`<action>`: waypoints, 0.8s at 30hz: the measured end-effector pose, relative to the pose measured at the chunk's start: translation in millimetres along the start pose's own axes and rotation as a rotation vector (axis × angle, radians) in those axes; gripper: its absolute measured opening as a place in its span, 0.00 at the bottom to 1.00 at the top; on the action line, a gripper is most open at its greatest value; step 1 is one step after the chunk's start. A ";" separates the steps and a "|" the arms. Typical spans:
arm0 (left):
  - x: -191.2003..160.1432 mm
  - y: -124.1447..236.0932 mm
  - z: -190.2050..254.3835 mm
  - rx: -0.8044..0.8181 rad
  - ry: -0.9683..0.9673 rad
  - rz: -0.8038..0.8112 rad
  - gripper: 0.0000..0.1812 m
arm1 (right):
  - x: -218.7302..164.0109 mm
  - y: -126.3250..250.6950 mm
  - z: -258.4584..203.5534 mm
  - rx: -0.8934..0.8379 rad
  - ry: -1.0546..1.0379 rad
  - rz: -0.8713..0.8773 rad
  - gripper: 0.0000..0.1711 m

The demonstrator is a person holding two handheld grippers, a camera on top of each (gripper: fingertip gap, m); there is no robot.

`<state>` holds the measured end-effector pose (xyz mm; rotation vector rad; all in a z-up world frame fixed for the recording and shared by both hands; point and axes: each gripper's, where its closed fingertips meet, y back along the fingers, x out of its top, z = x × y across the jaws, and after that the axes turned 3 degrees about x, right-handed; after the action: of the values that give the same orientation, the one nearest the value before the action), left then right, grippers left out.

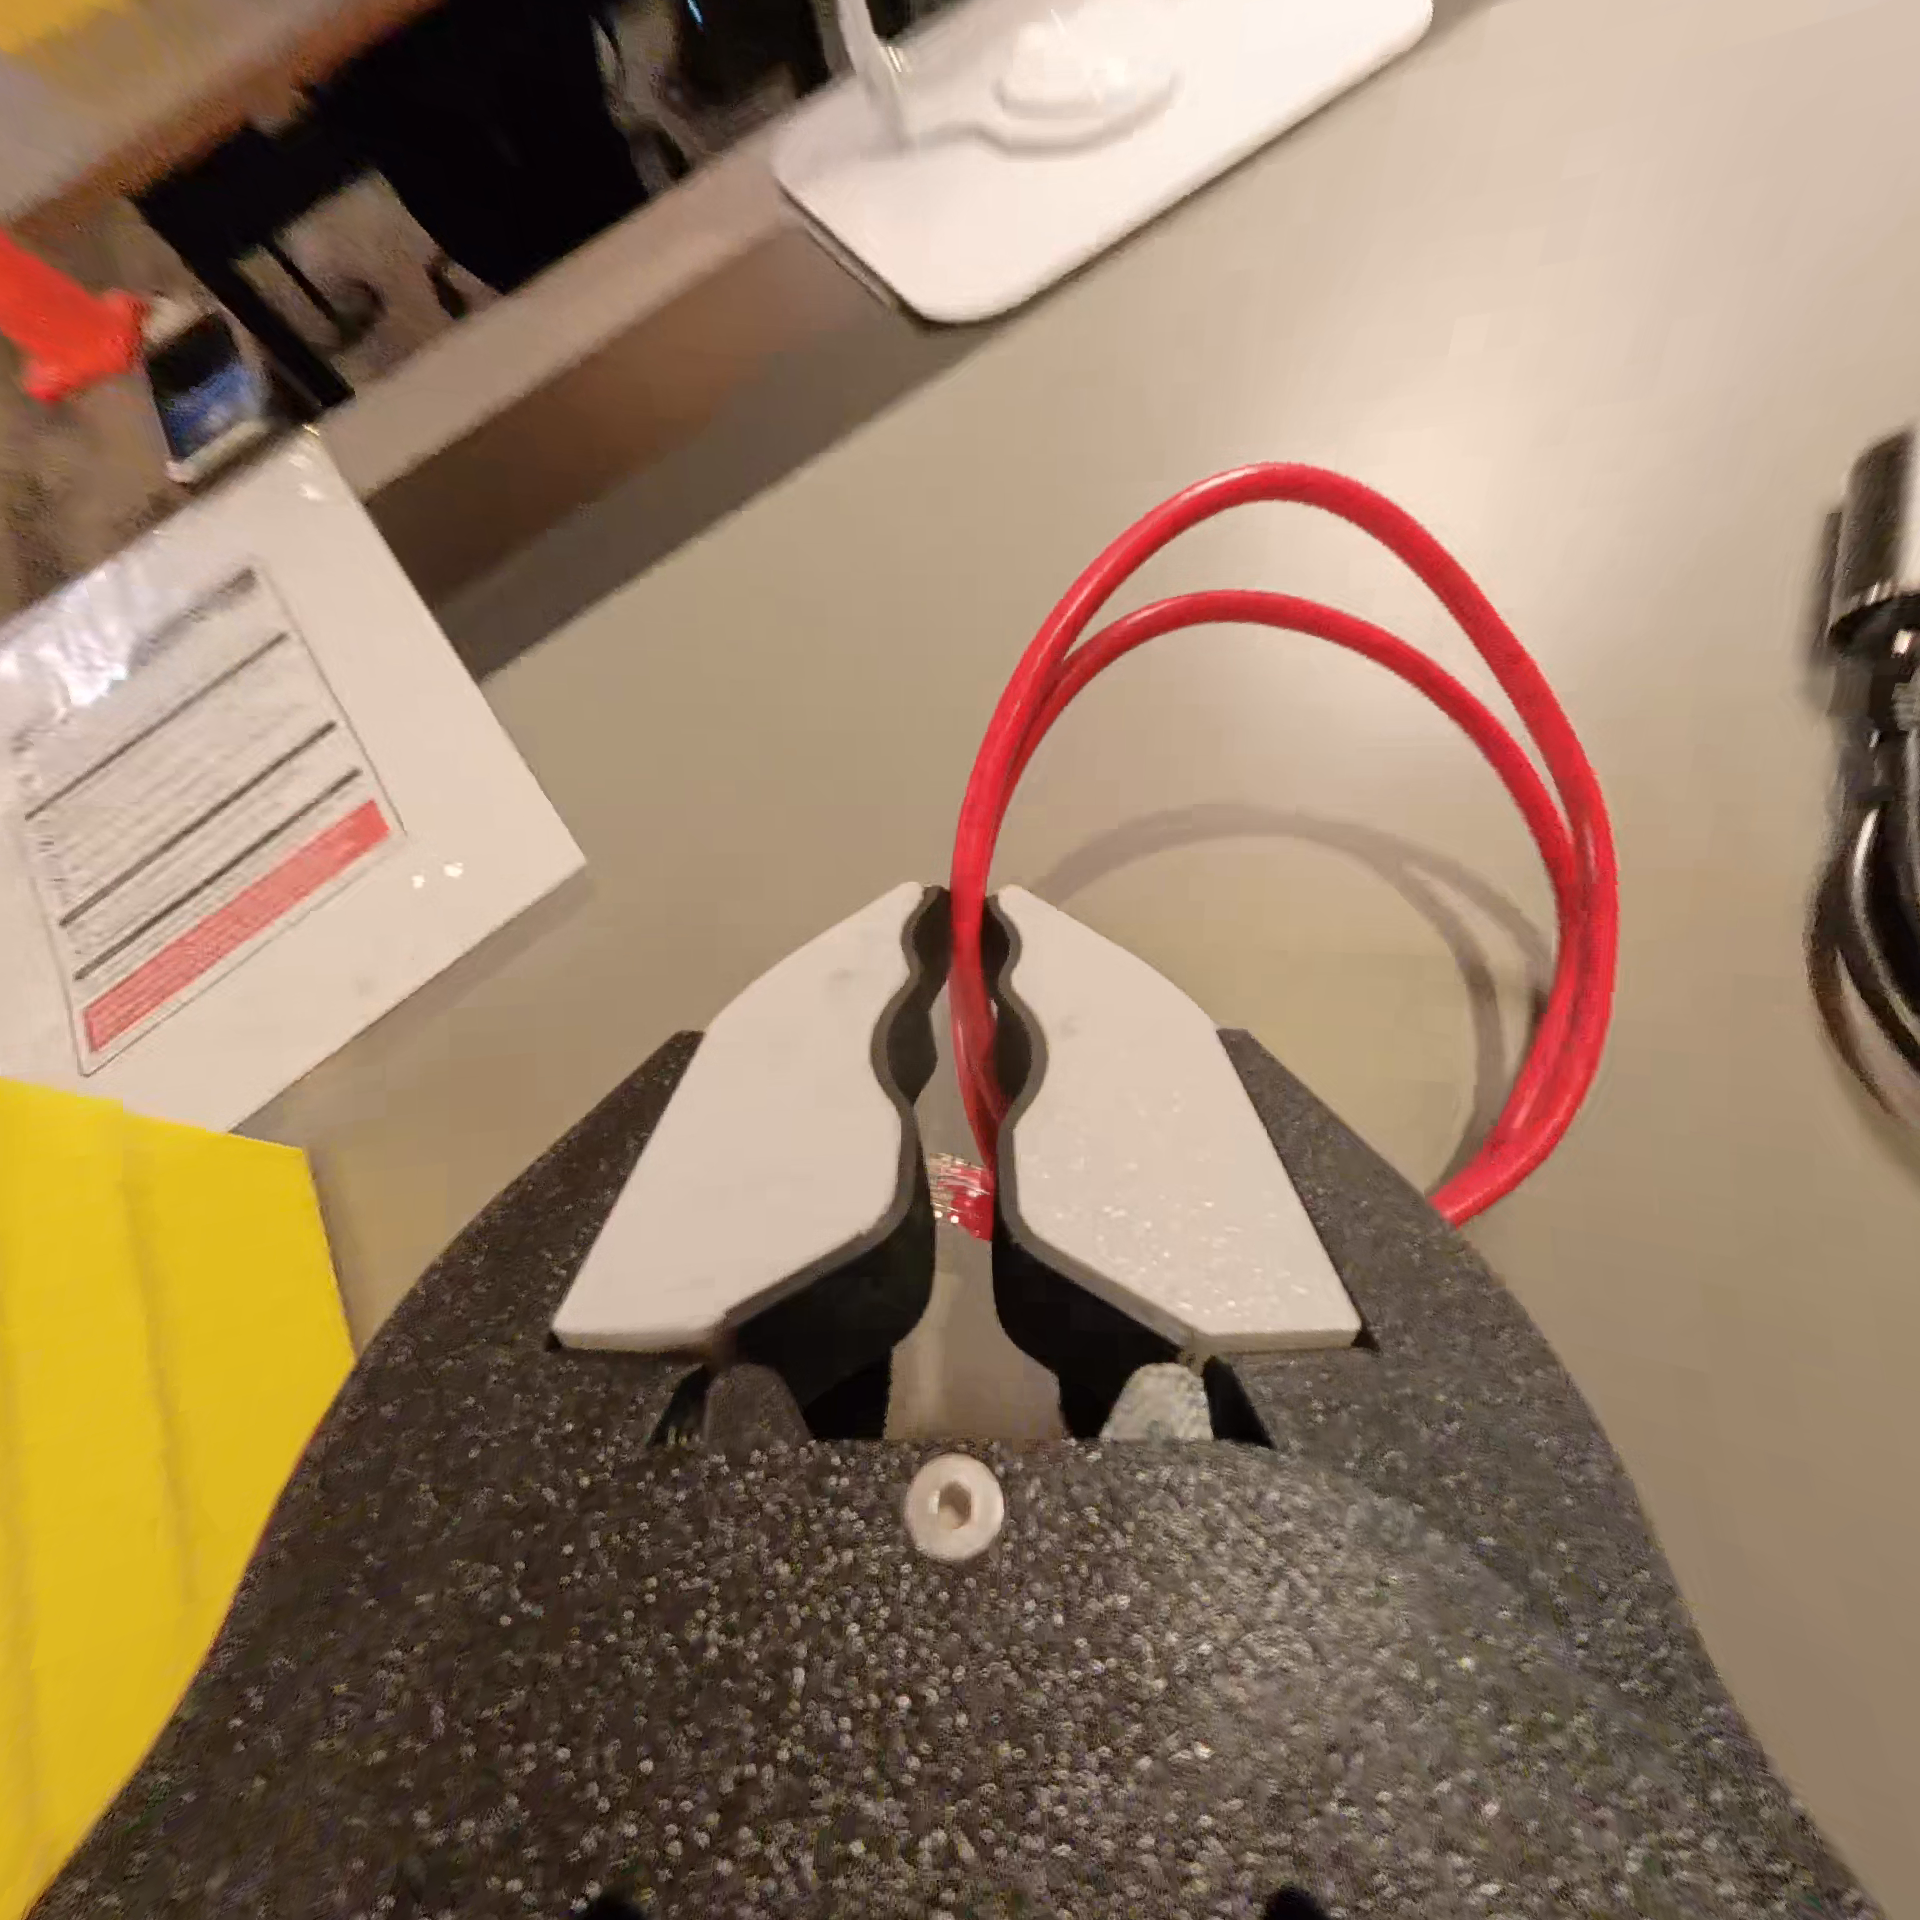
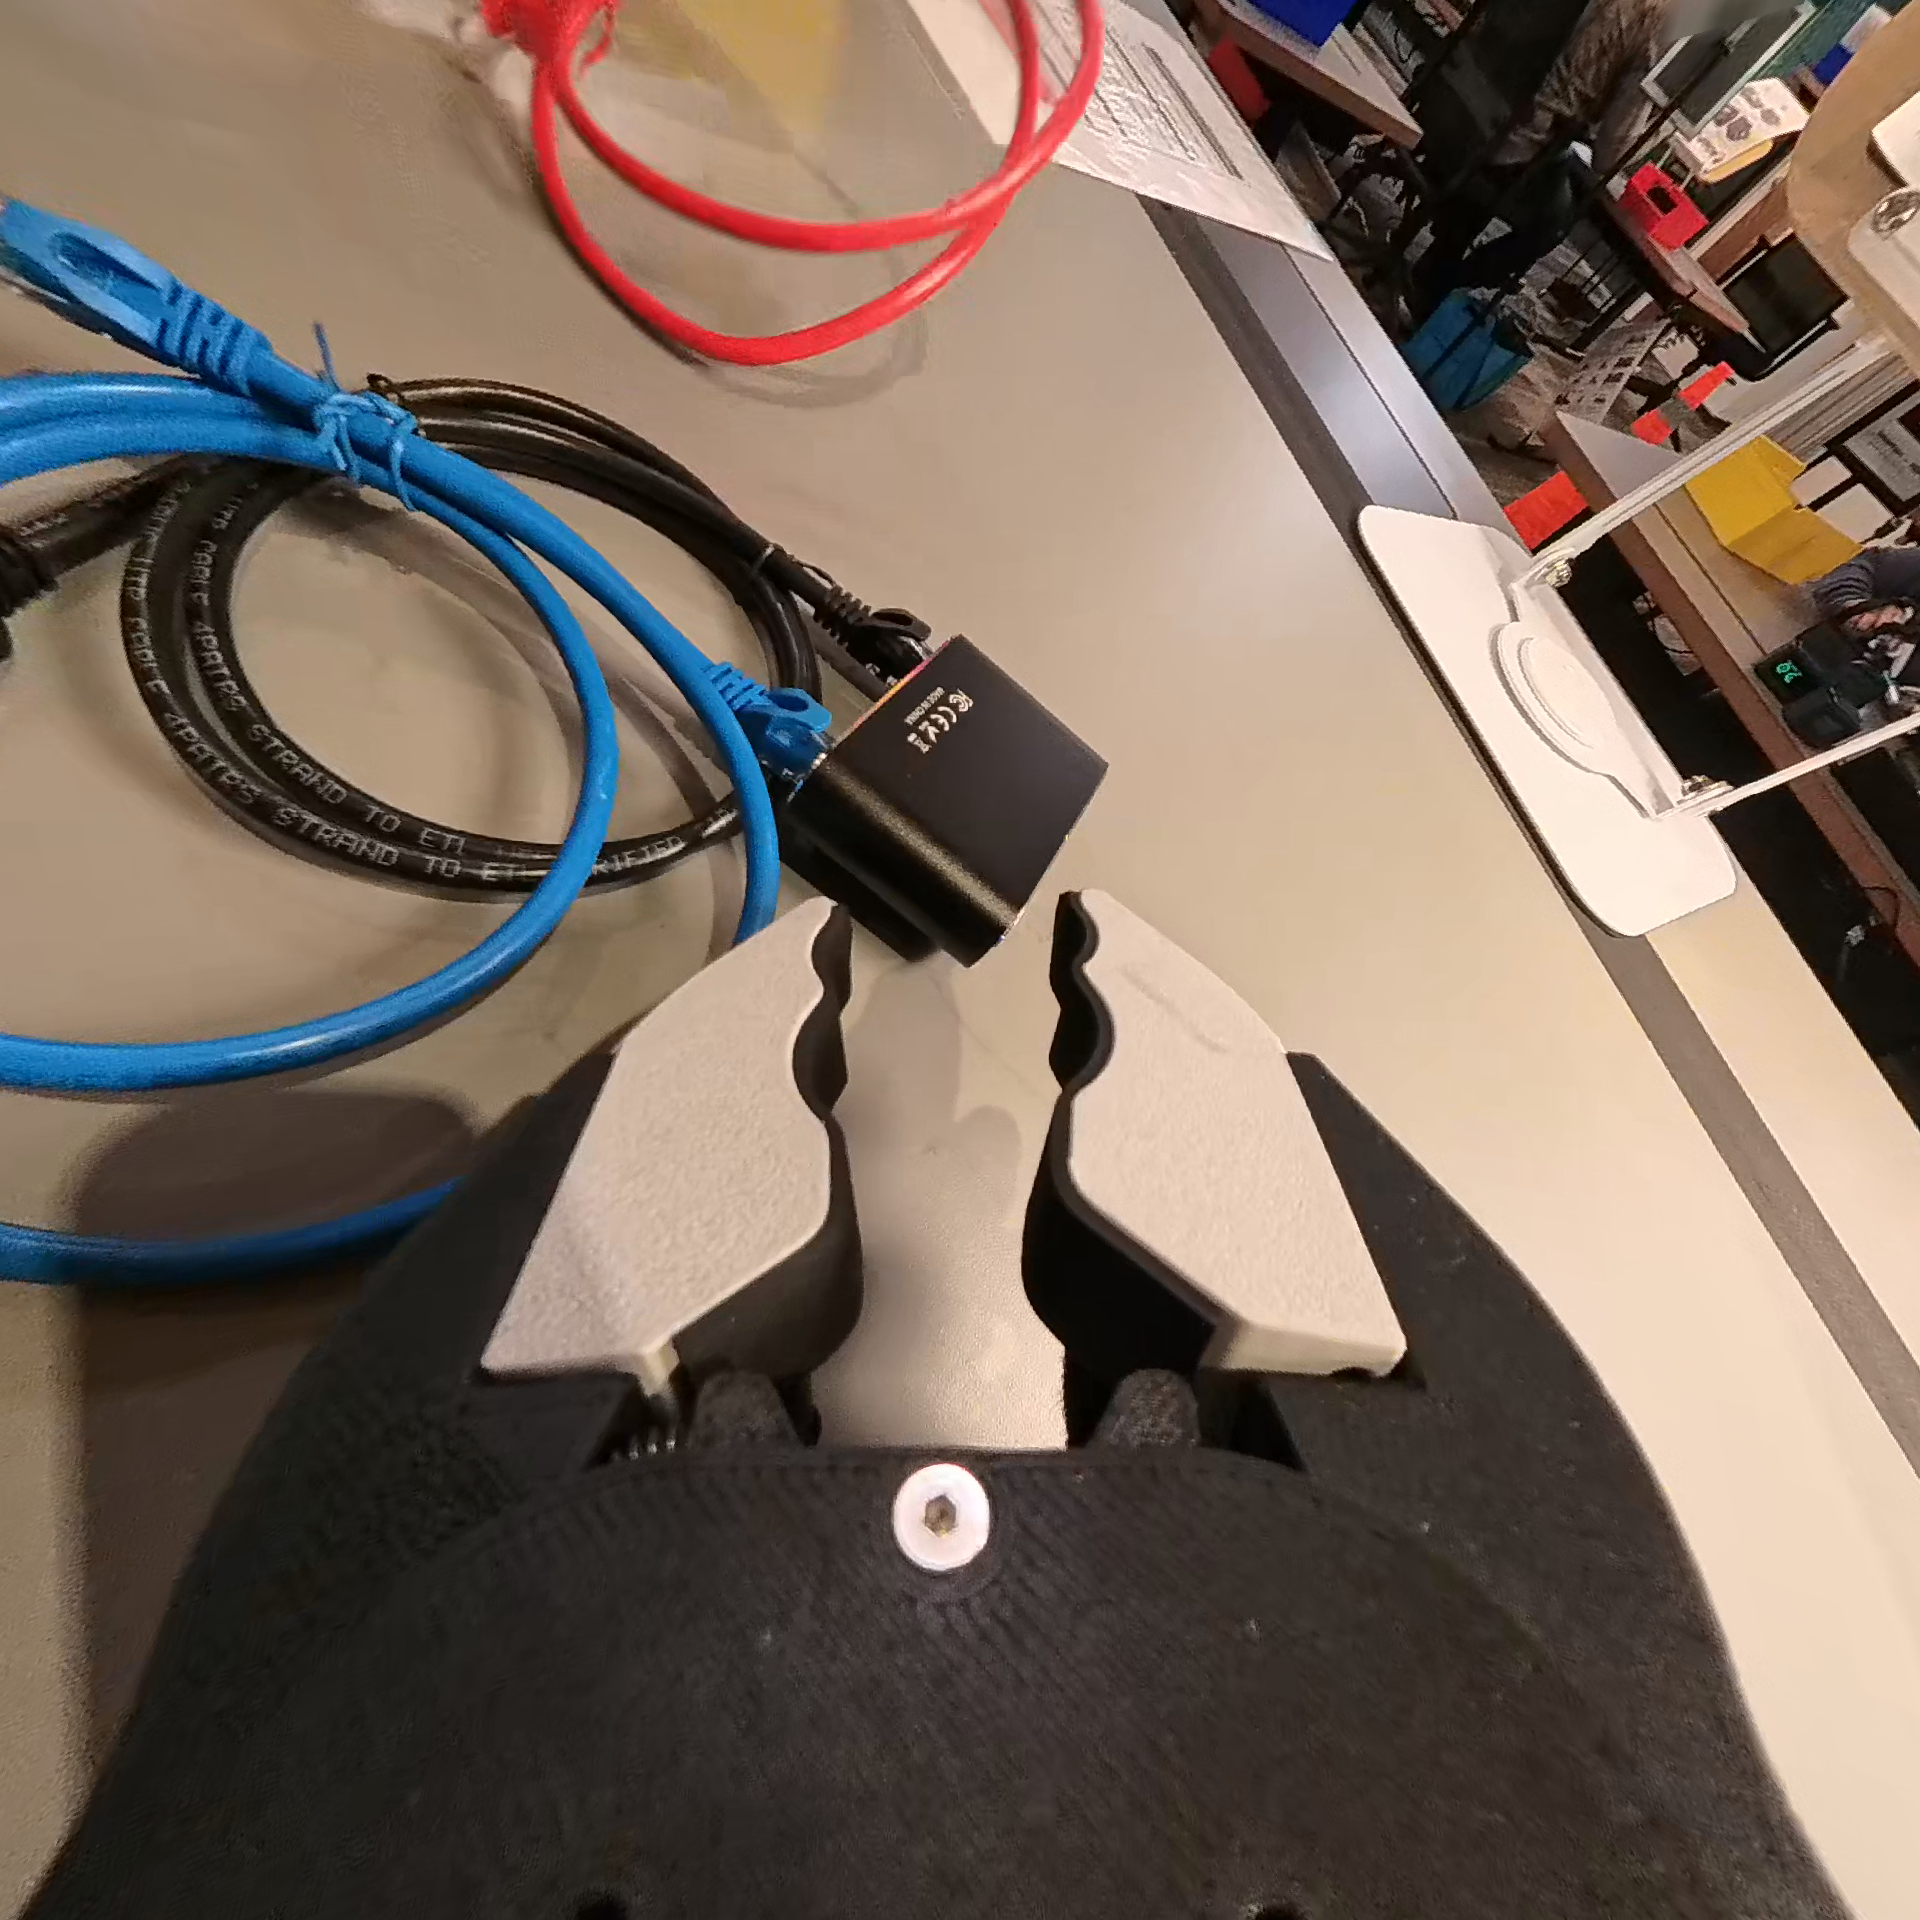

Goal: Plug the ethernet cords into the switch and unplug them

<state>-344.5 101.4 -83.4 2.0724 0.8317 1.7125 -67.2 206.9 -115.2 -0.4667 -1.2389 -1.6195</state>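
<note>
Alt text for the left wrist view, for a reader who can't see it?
The left gripper is shut on a red ethernet cord, its clear plug between the fingers and its loops arching over a beige table. A laminated sheet lies to the left.

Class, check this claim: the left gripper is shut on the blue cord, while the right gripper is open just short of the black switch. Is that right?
One detail is wrong: the cord in the left gripper is the red cord, not blue, as the left wrist view shows. The rest holds: the right gripper is open just short of the black switch.
</note>
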 end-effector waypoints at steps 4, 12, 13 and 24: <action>25.5 6.4 3.0 -0.007 0.112 0.160 0.04 | 1.3 0.4 0.8 -0.009 0.009 0.010 0.21; 74.4 11.3 56.2 -0.272 0.443 0.500 0.04 | 22.7 9.1 1.3 -0.030 0.041 0.139 0.20; 78.4 12.3 61.1 -0.294 0.473 0.538 0.04 | 27.4 10.9 0.1 -0.021 0.033 0.167 0.19; 111.4 40.4 98.4 -0.469 0.708 0.857 0.04 | 84.2 9.8 -35.6 0.209 -0.303 0.313 0.21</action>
<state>-227.9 150.2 4.7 1.5523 -0.4237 2.8016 -85.2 135.9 -59.5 -0.7526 -1.4594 -1.1701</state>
